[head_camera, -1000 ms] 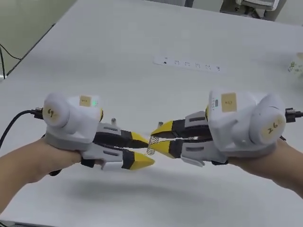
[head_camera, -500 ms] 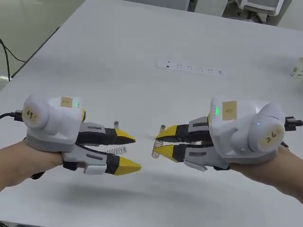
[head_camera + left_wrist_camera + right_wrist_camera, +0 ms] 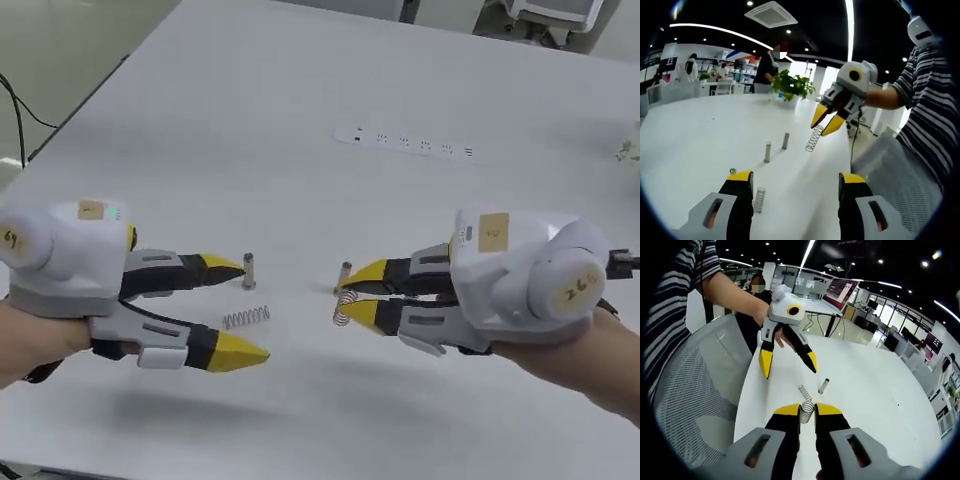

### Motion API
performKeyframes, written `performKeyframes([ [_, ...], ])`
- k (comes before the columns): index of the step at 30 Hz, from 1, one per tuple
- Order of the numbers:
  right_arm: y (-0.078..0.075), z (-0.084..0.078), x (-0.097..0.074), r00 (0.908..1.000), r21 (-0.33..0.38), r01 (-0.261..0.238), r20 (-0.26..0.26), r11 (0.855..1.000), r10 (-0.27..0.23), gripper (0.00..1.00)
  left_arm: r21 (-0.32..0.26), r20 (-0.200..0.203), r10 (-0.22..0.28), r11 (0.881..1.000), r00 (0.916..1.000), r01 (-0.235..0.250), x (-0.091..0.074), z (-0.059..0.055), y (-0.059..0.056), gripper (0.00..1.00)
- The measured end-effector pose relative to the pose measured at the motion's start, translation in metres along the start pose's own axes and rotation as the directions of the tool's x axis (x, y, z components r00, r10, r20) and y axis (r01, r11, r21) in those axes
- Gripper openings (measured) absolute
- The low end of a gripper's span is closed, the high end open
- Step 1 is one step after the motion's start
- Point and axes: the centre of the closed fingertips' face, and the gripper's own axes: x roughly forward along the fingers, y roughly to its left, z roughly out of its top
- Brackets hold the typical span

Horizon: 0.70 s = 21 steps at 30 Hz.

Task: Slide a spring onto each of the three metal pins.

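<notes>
My right gripper (image 3: 352,301) is shut on a small steel spring (image 3: 342,308), which hangs from its yellow tips just in front of an upright metal pin (image 3: 345,275). The held spring (image 3: 806,410) sits between the tips of the right gripper (image 3: 807,409). A second pin (image 3: 249,270) stands near the upper jaw of my left gripper (image 3: 252,310), which is open and holds nothing. Another spring (image 3: 246,318) lies flat on the table between its jaws. In the left gripper view, two pins (image 3: 767,151) (image 3: 786,140) stand ahead, with the loose spring (image 3: 759,199) close by.
The work lies on a white table (image 3: 300,130). A white power strip (image 3: 400,141) lies across the far middle. A small metal stub (image 3: 732,171) sits by my left jaw. A person in a striped shirt (image 3: 920,115) and a mesh chair (image 3: 695,395) are at the near edge.
My left gripper has drawn back to the left, away from the right one, which leaves a spring lying on the table. The right gripper has kept its spring and stayed near the pin.
</notes>
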Motion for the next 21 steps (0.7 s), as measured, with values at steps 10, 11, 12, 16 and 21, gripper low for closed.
performKeyframes([
  [10,-0.003,-0.004,0.0,0.9998,0.001,0.014,-0.01,1.0,-0.014,0.08,-0.046,0.009,0.057,0.997,0.9983,-0.057,-0.011,-0.006,0.012,0.84],
  [11,-0.004,-0.005,0.0,0.9998,0.002,0.018,-0.012,1.0,-0.018,0.08,-0.039,0.006,0.062,0.997,0.9981,-0.061,-0.011,-0.006,0.013,0.85],
  [12,-0.005,-0.005,0.0,0.9998,0.002,0.019,-0.012,1.0,-0.019,0.08,-0.038,0.01,0.064,0.997,0.9979,-0.064,-0.012,-0.006,0.013,0.87],
  [16,-0.007,-0.006,-0.001,0.9995,0.004,0.027,-0.014,1.0,-0.027,0.08,-0.051,0.033,0.082,0.995,0.9961,-0.081,-0.015,-0.004,0.017,0.94],
  [21,-0.011,-0.01,-0.002,0.9987,0.012,0.047,-0.022,0.999,-0.047,0.08,-0.054,0.054,0.091,0.995,0.9943,-0.088,-0.019,-0.001,0.018,0.98],
])
